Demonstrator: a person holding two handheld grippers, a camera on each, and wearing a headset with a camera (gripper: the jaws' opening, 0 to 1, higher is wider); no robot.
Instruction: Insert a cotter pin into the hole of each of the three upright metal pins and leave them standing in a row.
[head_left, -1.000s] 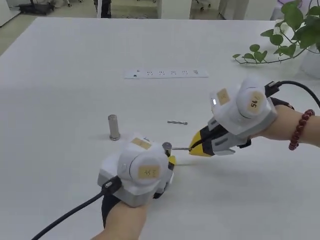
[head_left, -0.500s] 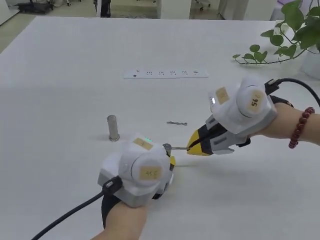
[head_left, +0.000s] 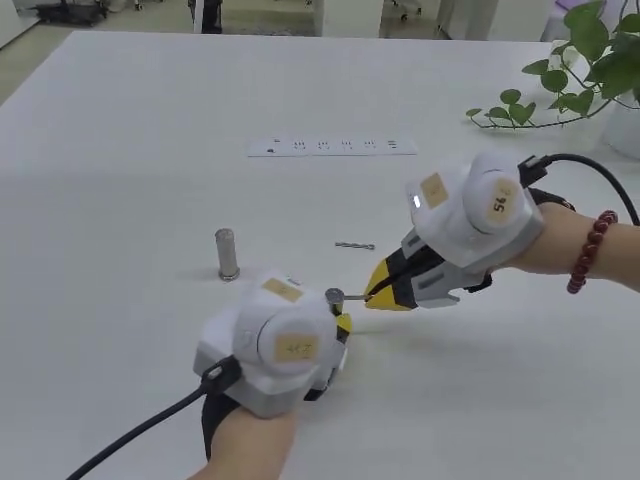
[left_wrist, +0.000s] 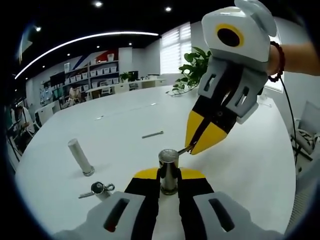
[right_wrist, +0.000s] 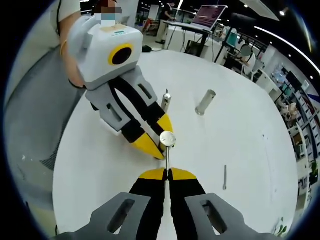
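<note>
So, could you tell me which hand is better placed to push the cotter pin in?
Right: the right tool is shut on the cotter pin, its tip at the top of the metal pin, while the left tool holds that pin upright.

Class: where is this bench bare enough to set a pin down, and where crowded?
Bare: between the power strip and the standing metal pin; also nearside of the right hand-held gripper. Crowded: around the left hand-held gripper and its clamped pin.
</note>
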